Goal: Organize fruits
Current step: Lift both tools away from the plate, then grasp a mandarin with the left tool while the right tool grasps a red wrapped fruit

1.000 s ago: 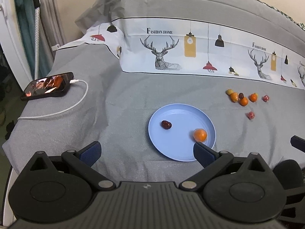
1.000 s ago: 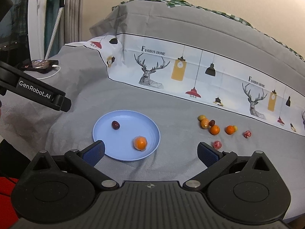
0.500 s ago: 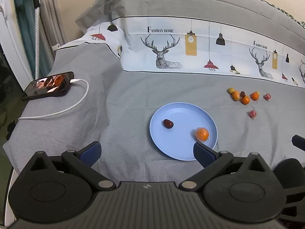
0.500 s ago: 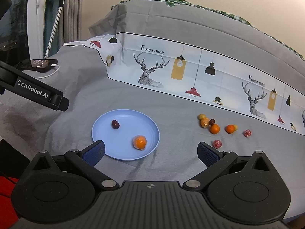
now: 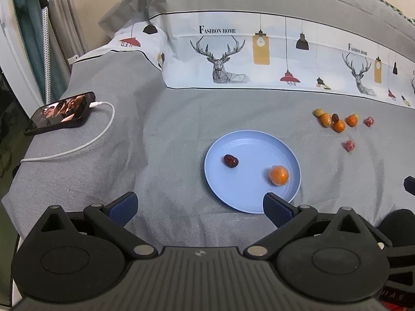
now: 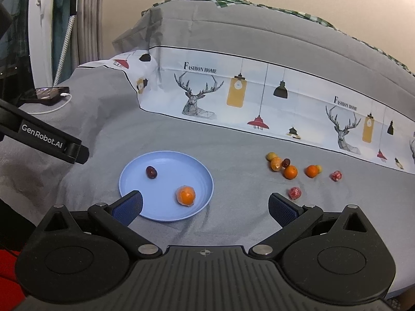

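A light blue plate lies on the grey bed cover. It holds a dark red date and an orange. Several small oranges, yellow fruits and a date form a cluster to the right of the plate. Two red wrapped pieces lie near it. My left gripper is open and empty, just short of the plate. My right gripper is open and empty, between the plate and the cluster.
A phone with a lit screen and a white charging cable lies at the bed's left edge. A printed pillow runs along the back. The left gripper's arm shows at the left of the right wrist view.
Both grippers have crept slightly forward and up. The fruits and plate have not moved.
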A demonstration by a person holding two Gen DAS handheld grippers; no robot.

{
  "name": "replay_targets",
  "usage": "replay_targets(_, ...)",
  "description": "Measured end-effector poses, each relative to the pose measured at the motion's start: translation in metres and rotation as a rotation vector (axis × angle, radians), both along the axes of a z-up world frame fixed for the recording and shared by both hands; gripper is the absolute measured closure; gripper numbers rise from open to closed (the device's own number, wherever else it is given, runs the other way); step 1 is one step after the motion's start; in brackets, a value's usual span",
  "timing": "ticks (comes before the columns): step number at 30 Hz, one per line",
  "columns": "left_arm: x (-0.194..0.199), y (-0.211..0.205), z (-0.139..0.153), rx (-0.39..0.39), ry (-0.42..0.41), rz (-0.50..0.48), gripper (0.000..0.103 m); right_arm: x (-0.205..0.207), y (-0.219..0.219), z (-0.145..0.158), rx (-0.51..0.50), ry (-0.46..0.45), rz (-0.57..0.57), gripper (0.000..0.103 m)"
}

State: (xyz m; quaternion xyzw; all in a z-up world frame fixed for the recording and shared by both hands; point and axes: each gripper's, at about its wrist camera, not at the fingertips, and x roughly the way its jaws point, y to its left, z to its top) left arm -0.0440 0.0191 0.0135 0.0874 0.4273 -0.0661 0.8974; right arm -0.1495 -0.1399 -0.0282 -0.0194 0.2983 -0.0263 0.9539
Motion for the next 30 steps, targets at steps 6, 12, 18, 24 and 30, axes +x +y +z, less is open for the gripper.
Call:
replay_targets(6, 0.009, -0.004, -0.001, 0.009, 0.009, 0.018, 0.0, 0.008, -0.013, -0.005, 0.037, -0.003, -0.048, 0.001)
replay_targets(12, 0.027, -0.019, 0.002, 0.02, 0.009, 0.021, 0.0, 0.016, -0.034, -0.011, 0.074, 0.002, -0.097, 0.001)
replay_targets(18, 0.043, -0.051, 0.002, 0.037, 0.005, -0.019, 0.0, 0.022, -0.063, -0.015, 0.086, -0.014, -0.161, 0.001)
replay_targets(24, 0.062, -0.086, -0.007, 0.03, 0.043, -0.048, 0.0, 0.03, -0.1, -0.024, 0.089, -0.009, -0.235, 0.001)
replay_targets(30, 0.087, -0.137, -0.02, 0.008, 0.077, -0.106, 0.0, 0.042, -0.146, -0.036, 0.108, 0.0, -0.325, 0.001)
